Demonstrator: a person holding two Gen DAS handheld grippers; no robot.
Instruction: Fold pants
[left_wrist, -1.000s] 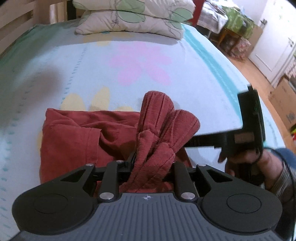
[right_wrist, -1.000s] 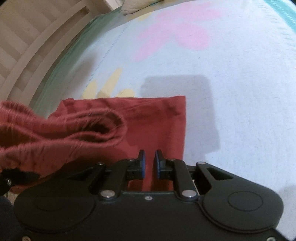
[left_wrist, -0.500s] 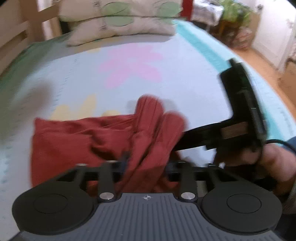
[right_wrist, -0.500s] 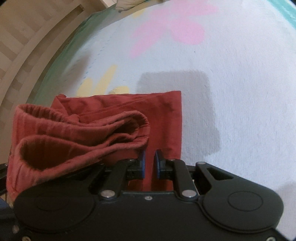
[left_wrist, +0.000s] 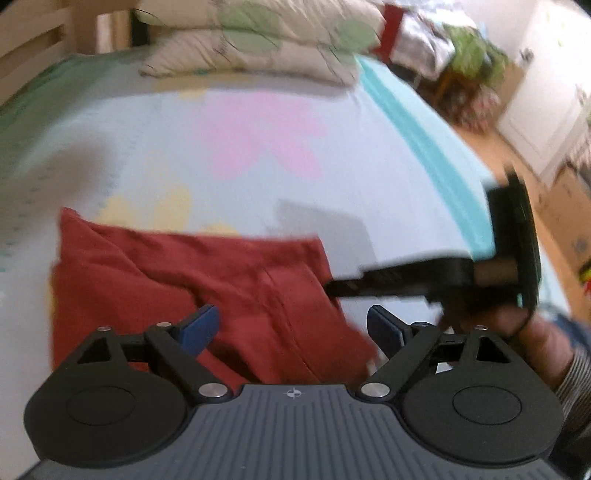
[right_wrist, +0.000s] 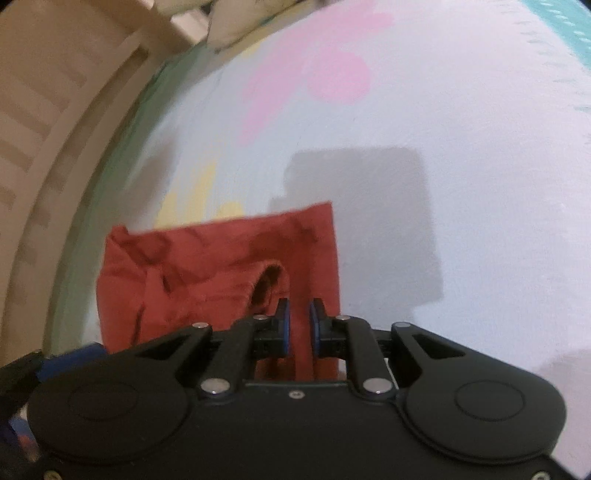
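The rust-red pants (left_wrist: 192, 280) lie folded in a flat bundle on the pale flowered bed sheet (left_wrist: 258, 155). My left gripper (left_wrist: 291, 326) is open and empty, its blue pads spread wide just above the near edge of the pants. My right gripper (right_wrist: 299, 325) is nearly shut, pinching a fold at the right edge of the pants (right_wrist: 221, 266). Seen from the left wrist view, the right gripper (left_wrist: 406, 280) comes in from the right, held by a hand. A loose cuff opening shows beside the right gripper's left pad.
Two leaf-print pillows (left_wrist: 258, 40) lie at the head of the bed. A wooden bed rail (right_wrist: 55, 122) runs along the left side. A turquoise sheet border (left_wrist: 424, 147) marks the right bed edge, with floor, furniture and a cardboard box (left_wrist: 565, 199) beyond.
My left gripper has opened and let go of the bunched pant legs, which dropped flat onto the bundle. The right gripper has kept its hold at the right edge.
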